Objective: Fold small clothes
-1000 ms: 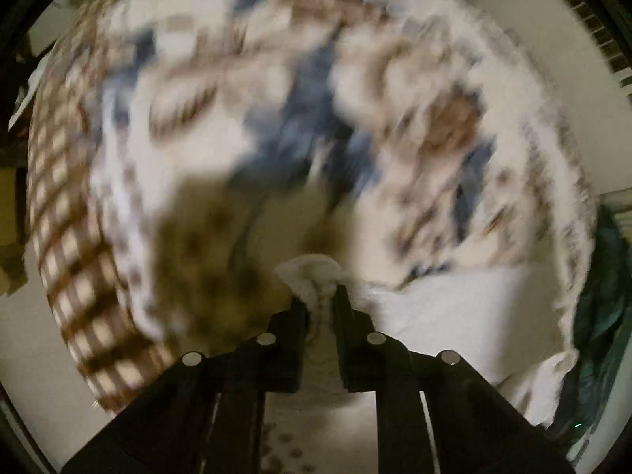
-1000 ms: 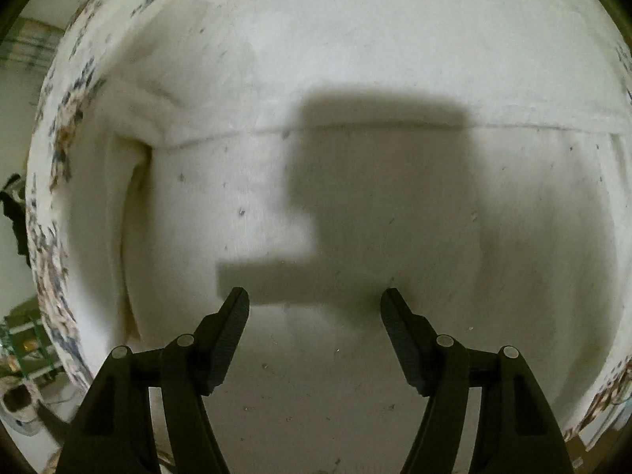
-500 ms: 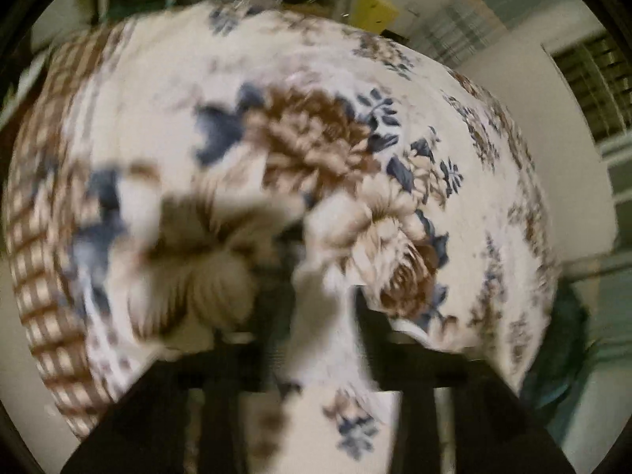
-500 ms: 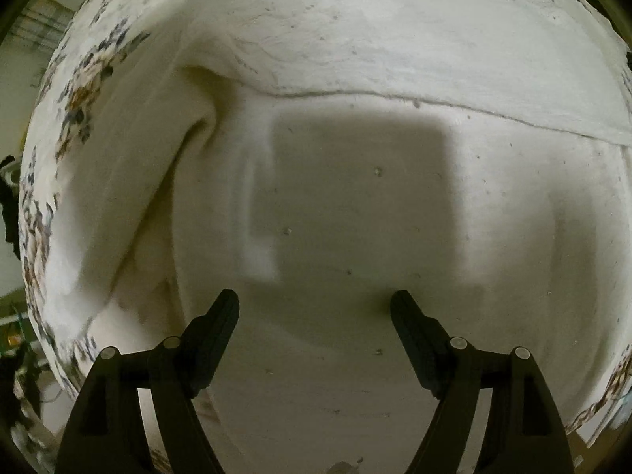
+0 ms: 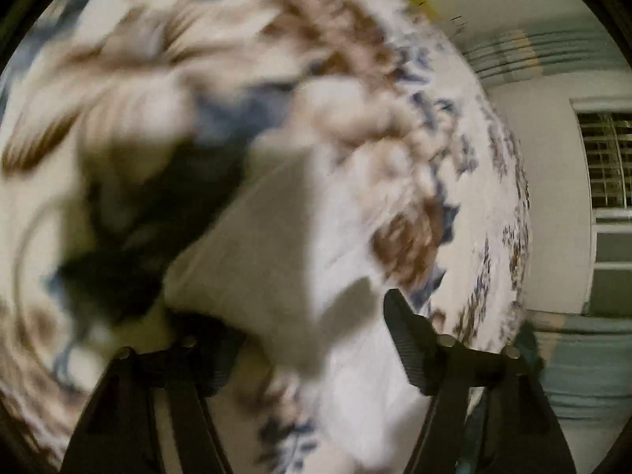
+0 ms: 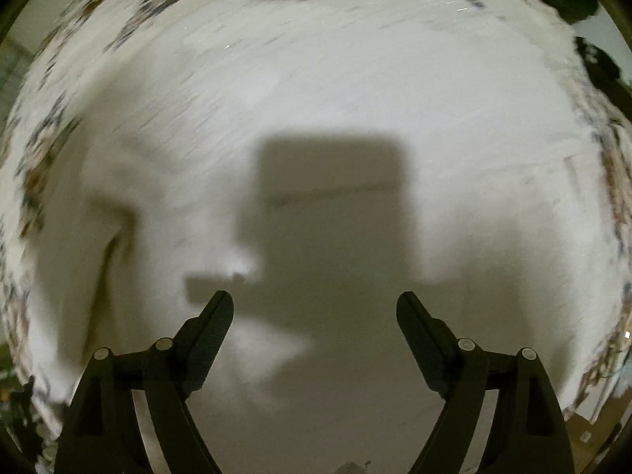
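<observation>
A white garment [image 6: 316, 98] lies spread over the flowered bedspread and fills the right wrist view. My right gripper [image 6: 315, 308] hangs just above it, open and empty, its shadow on the cloth. In the blurred left wrist view a corner of the white garment [image 5: 276, 256] lies between and in front of the fingers. My left gripper [image 5: 312, 316] is open, its jaws wide apart, and the cloth is loose; the left finger is partly hidden behind it.
The bedspread [image 5: 197, 59] has brown and blue flowers on cream. A wall and a barred window [image 5: 604, 158] stand to the right in the left wrist view. Dark items [image 6: 592, 59] lie past the bed's edge at the upper right.
My left gripper was shut on a bunch of the white cloth; now it is open and the cloth has dropped free. The right gripper stayed open and shifted a little over the garment.
</observation>
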`<state>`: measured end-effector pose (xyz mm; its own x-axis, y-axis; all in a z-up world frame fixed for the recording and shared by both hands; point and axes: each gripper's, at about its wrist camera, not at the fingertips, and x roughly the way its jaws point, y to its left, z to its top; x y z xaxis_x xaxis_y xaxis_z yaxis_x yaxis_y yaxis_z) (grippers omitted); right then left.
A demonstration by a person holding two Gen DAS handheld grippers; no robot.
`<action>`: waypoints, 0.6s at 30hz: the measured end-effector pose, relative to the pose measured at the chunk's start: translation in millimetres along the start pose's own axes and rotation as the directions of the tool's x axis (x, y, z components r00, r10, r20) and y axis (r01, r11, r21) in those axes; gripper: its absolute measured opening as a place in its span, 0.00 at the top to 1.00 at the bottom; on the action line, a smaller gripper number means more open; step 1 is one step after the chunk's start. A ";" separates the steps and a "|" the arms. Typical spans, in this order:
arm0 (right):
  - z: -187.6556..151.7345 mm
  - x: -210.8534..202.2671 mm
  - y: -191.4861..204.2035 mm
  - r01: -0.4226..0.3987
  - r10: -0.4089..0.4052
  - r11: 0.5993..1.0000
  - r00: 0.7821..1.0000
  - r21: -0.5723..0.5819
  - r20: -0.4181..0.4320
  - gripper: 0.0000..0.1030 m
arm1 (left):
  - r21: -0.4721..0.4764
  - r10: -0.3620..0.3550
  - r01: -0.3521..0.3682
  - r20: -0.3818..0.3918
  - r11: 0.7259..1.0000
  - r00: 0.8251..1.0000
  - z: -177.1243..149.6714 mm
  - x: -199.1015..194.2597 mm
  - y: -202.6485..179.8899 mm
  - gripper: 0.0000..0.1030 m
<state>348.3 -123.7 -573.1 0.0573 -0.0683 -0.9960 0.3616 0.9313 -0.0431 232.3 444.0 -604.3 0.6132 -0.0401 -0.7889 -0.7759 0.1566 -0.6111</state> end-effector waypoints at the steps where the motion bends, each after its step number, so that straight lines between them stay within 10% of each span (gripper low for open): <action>1: 4.4 -0.9 -9.7 0.001 -0.001 1.000 1.000 0.016 0.004 0.16 | 0.053 0.026 -0.026 0.015 0.998 1.000 1.9 0.4 -12.0 0.92; 9: 47.5 -17.6 -70.5 0.040 -0.042 0.999 0.998 0.037 0.049 0.16 | 0.417 0.042 -0.122 0.196 0.901 0.980 -16.0 -52.8 -113.3 0.93; 18: 92.8 -9.8 -91.3 -0.146 0.148 0.985 0.989 0.096 -0.012 0.16 | 0.790 -0.074 -0.024 0.087 0.612 0.993 -175.5 -50.4 -275.3 0.93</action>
<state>401.1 -241.2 -552.2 0.0988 0.0743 -0.9923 0.4370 0.8927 0.1103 389.0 229.7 -407.7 0.6796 0.0346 -0.7328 -0.3726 0.8767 -0.3041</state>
